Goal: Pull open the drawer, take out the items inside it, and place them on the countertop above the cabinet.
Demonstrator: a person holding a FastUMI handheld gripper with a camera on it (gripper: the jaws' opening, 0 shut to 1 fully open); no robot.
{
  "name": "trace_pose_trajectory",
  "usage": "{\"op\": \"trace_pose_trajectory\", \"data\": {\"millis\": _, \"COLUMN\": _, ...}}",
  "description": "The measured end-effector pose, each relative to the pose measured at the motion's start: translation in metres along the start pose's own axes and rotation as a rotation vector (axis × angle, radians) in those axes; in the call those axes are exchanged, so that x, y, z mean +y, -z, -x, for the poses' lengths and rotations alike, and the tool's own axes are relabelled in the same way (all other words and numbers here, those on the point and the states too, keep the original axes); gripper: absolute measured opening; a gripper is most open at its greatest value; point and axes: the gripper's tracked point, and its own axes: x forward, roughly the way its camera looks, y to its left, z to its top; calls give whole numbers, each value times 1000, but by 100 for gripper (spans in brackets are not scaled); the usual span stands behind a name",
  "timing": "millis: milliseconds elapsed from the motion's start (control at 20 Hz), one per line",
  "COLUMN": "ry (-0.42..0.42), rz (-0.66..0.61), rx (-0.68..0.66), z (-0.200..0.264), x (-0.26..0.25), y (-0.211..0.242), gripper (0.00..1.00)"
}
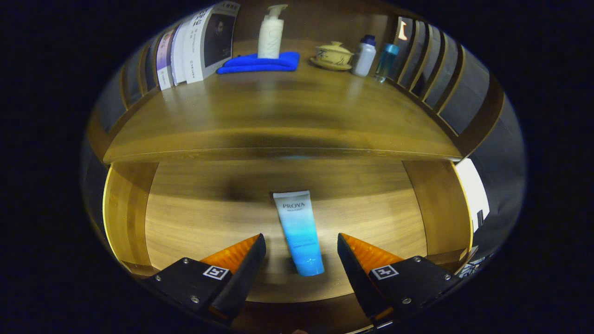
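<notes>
The wooden drawer [130, 218] stands pulled open below the countertop [278, 120]. A white-to-blue cosmetic tube [298, 232] lies flat on the drawer floor, its blue cap end pointing toward me. My gripper [301, 246] hovers above it, open, with the tube's lower half between the two fingers. Neither finger touches the tube.
On the countertop's back edge stand several books [195, 44], a pump bottle [270, 32] on a folded blue cloth [260, 62], a lidded tea bowl [333, 55], a white bottle [364, 55] and a teal bottle [386, 62]. Slatted wooden sides [436, 69] flank the top.
</notes>
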Motion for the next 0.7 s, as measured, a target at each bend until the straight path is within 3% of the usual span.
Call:
{"op": "trace_pose_trajectory", "data": {"millis": 400, "ry": -20, "rz": -106, "rx": 92, "z": -18, "x": -14, "y": 12, "gripper": 92}}
{"op": "trace_pose_trajectory", "data": {"millis": 600, "ry": -77, "rz": -163, "rx": 114, "z": -25, "x": -7, "y": 17, "gripper": 83}}
{"op": "trace_pose_trajectory", "data": {"millis": 700, "ry": -102, "rz": -158, "rx": 106, "z": -28, "x": -1, "y": 16, "gripper": 73}}
